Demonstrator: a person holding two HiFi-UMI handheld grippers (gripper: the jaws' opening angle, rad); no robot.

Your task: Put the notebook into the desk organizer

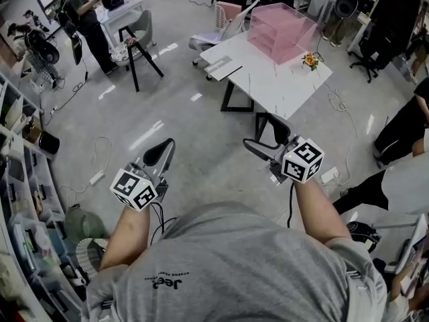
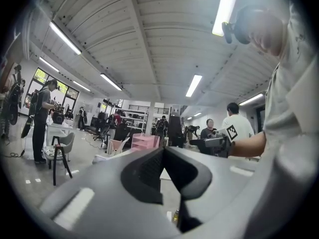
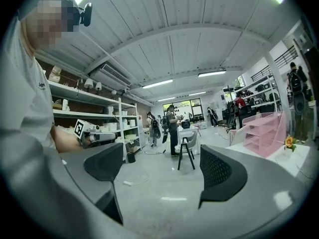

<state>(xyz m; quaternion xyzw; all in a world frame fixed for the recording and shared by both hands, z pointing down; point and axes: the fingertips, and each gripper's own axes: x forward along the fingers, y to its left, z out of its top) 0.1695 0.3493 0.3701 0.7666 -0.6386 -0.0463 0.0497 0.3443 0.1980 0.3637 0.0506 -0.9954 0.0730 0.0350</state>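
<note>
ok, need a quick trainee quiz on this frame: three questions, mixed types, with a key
1. True or false: the right gripper is holding the notebook.
2. Where does the pink desk organizer stand? A) on the floor B) on the white table C) on a shelf
3. Fill in: the jaws of the left gripper are ____.

Key:
1. False. Its jaws stand wide apart and empty, and the notebook lies at the table's edge.
2. B.
3. Together, with nothing between them.
</note>
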